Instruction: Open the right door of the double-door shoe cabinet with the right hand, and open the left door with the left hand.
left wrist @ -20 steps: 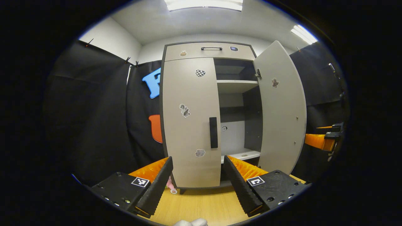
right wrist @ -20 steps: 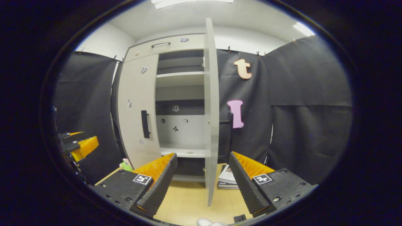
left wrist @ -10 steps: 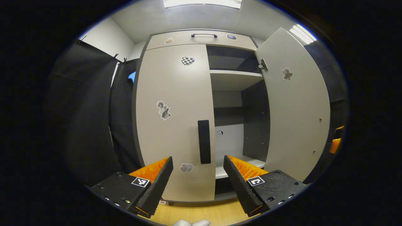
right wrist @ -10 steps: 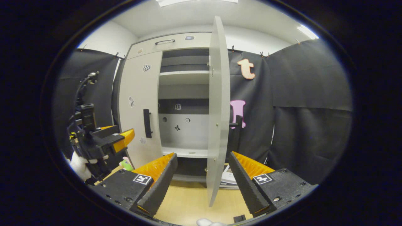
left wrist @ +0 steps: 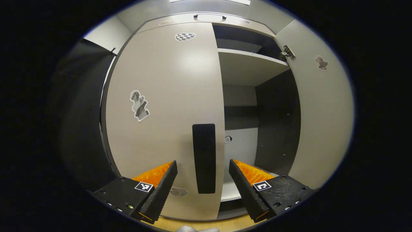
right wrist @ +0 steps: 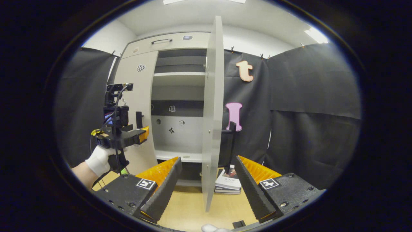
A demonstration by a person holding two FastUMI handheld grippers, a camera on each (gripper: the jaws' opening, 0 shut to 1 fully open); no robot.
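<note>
Left door (left wrist: pixel 167 106) shut, stiff hinged panel; I take its rigid black handle (left wrist: pixel 204 158) with left gripper (left wrist: pixel 202 180), fingers apart. Right gripper (right wrist: pixel 207 183) fingers apart, right door (right wrist: pixel 210 106) open.

We saw the pale wooden floor (right wrist: pixel 190 209) bearing the grey double-door shoe cabinet (right wrist: pixel 138 96) and stacked books (right wrist: pixel 228 183).

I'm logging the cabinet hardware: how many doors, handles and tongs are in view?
Doors: 2, left door, right door
Handles: 3, left handle, right handle, drawer handle
Tongs: 2, left tongs, right tongs
Total: 7
</note>
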